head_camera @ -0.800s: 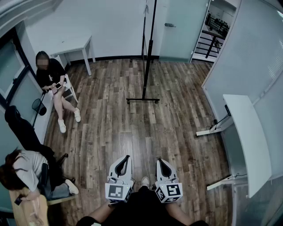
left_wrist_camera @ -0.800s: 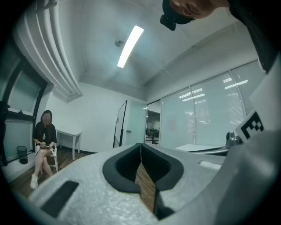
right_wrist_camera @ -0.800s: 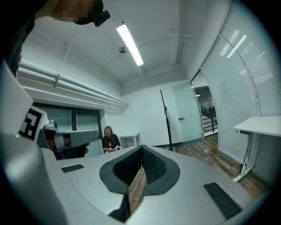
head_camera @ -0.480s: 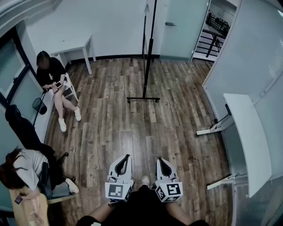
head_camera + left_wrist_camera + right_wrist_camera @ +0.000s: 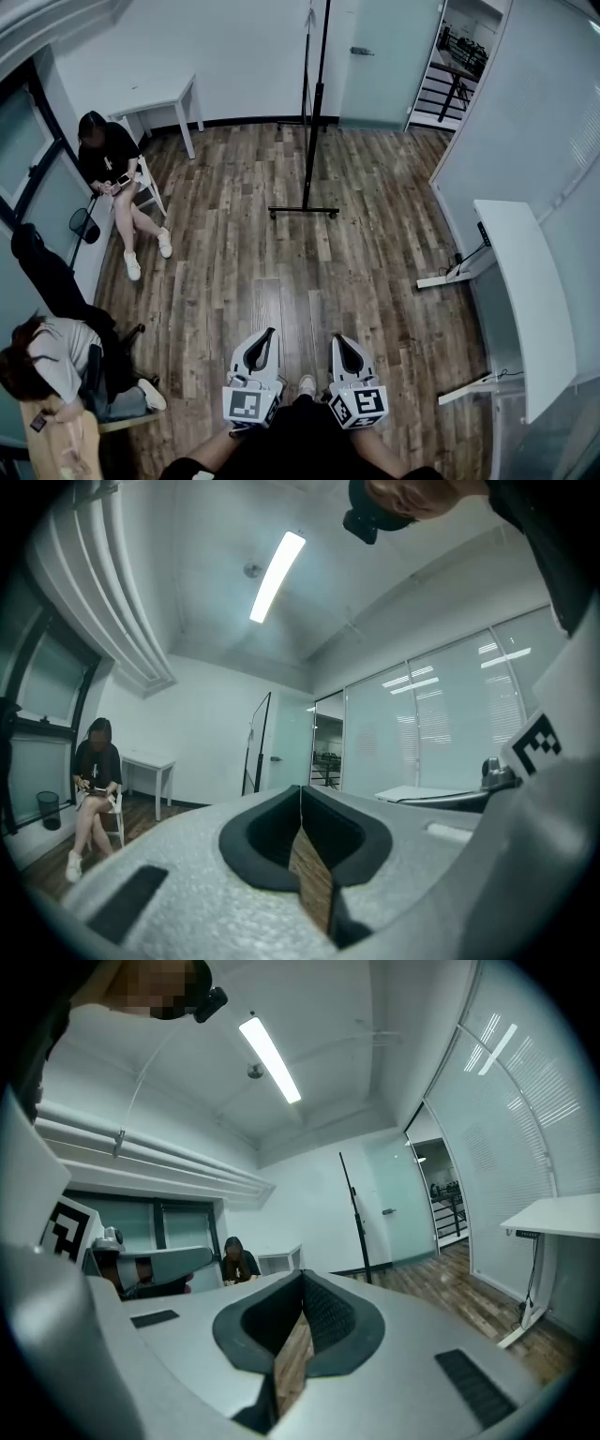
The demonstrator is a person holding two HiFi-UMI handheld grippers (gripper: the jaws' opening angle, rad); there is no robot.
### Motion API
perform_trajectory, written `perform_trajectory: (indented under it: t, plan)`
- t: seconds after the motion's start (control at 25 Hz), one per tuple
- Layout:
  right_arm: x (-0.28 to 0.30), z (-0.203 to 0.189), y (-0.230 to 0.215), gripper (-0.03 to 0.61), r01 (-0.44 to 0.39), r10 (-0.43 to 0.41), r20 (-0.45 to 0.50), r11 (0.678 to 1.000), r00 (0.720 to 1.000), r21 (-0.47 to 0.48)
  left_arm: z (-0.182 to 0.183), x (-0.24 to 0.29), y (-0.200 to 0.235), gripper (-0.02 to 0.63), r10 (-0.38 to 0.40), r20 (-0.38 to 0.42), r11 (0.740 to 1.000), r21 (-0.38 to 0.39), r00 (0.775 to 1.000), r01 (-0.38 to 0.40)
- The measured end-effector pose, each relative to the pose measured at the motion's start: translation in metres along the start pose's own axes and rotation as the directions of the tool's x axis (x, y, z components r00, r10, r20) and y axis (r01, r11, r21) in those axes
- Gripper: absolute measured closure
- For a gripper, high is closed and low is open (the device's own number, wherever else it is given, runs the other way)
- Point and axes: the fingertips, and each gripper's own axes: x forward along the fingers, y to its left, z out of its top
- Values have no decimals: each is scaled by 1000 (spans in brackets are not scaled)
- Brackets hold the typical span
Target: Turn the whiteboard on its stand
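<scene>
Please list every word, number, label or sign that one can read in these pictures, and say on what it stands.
No readable text in any view.
The left gripper and the right gripper bear only black-and-white square markers: patterns, not letters.
The whiteboard is seen edge-on, and no writing shows on it.
</scene>
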Motion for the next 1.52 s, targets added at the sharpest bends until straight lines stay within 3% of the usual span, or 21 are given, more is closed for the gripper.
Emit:
perform_trajectory:
  t: [0.8,1.12,1.52]
  plan:
    - [32,8,-74,566,-87,87,-11,996,996,-20,-11,69,-43,595,79,-6,997,21,997,-79]
    - [66,7,-97,566,-79,78,-23,997,997,-15,-24,101,-31,595,98,-30,995,9,995,-98]
    - [159,18,-125,566,-61,61,-45,998,997,-10,-25,198,14,595,77,-30,997,-17,997,-77]
